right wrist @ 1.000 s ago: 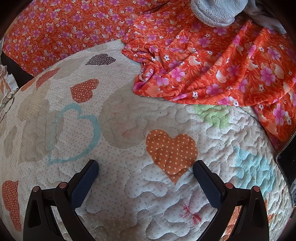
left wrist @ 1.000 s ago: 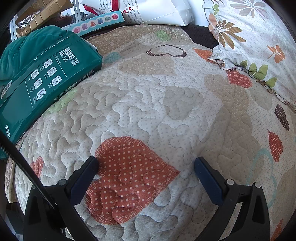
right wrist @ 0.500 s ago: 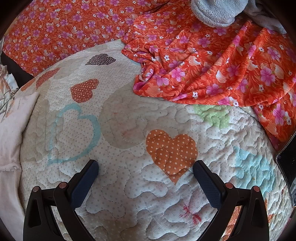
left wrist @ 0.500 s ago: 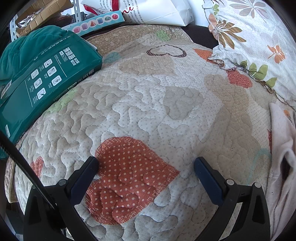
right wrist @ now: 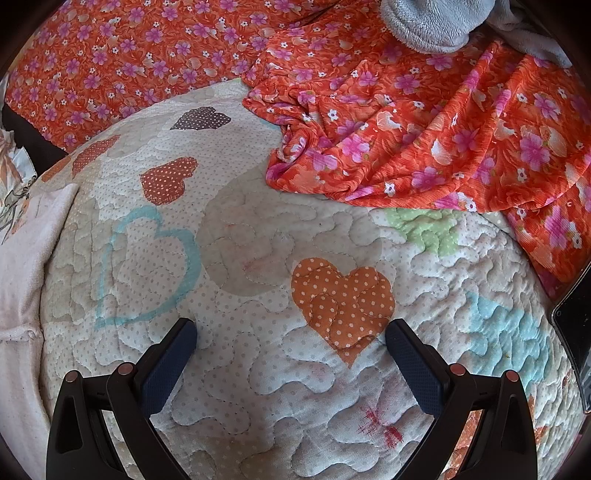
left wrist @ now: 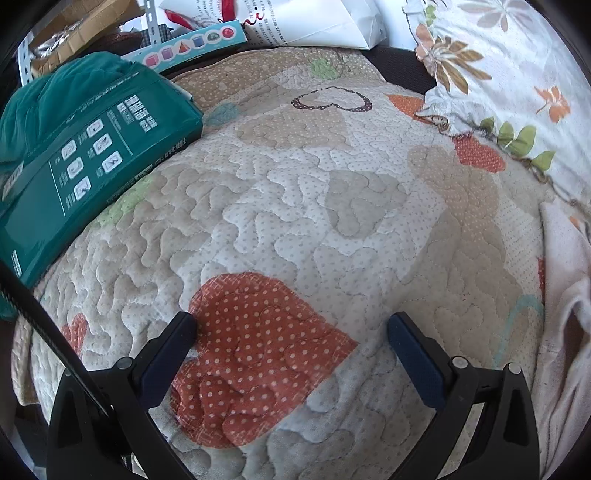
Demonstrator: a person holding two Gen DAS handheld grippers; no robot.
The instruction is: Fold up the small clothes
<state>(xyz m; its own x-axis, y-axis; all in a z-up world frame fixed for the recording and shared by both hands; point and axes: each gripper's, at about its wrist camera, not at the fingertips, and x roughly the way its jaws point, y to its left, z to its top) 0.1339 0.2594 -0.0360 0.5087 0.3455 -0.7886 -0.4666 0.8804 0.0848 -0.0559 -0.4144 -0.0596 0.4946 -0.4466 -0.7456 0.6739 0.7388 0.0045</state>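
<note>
A small pale pink garment (left wrist: pixel 565 314) lies on the heart-patterned quilt (left wrist: pixel 295 206) at the right edge of the left wrist view. The same pink garment (right wrist: pixel 22 280) fills the left edge of the right wrist view. My left gripper (left wrist: pixel 291 328) stands open low over a red dotted heart, with nothing between its fingers. Over the quilt (right wrist: pixel 258 258) beside an orange heart, my right gripper (right wrist: pixel 290 332) is open and holds nothing. The garment lies between the two grippers, apart from both.
A green box (left wrist: pixel 85 162) and teal cloth rest on the quilt's far left. A floral pillow (left wrist: pixel 517 74) sits at the far right. Orange flowered fabric (right wrist: pixel 406 129) is bunched across the back. A grey fleece (right wrist: pixel 428 22) lies beyond it. A dark phone (right wrist: pixel 576 332) is at the right edge.
The pale pink garment has come into both views, landing on the quilt between the grippers and spreading further. Neither gripper has moved.
</note>
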